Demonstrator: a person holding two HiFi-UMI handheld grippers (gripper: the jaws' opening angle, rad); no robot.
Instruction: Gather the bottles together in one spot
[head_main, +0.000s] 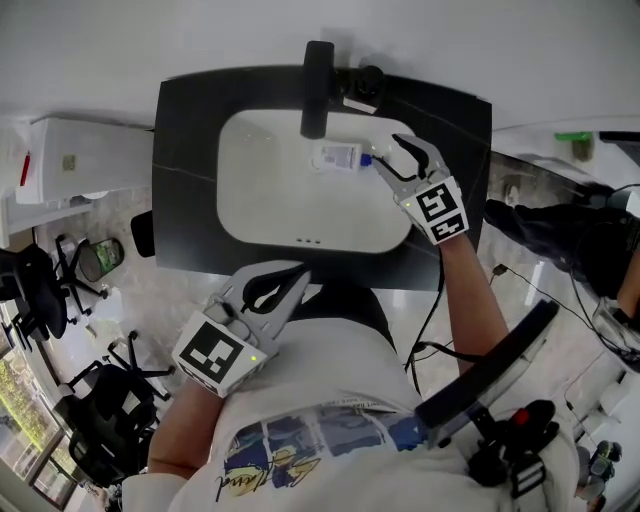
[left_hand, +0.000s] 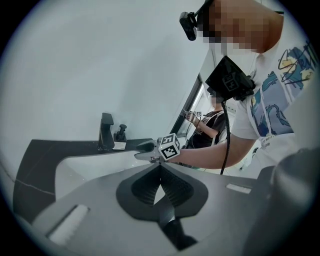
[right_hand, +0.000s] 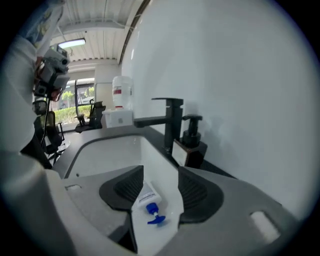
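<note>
At the twelve o'clock end of the basin (head_main: 260, 190), one bottle (head_main: 337, 157) lies loose between the open jaws of the right hand-held gripper (head_main: 386, 152). The left hand-held gripper (head_main: 290, 275) is closed and empty. Gathering judged unfinished.

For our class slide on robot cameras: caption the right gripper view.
Open right gripper facing a blue-capped bottle lying in the sink, faucet behind.

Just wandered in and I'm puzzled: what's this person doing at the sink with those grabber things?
A person stands at a white sink basin in a dark counter, a two-jaw gripper in each hand. The right gripper hangs open by a small white bottle with a blue pump top, lying on its side in the basin, ungripped. The left gripper is shut and empty, held near the person's body.
</note>
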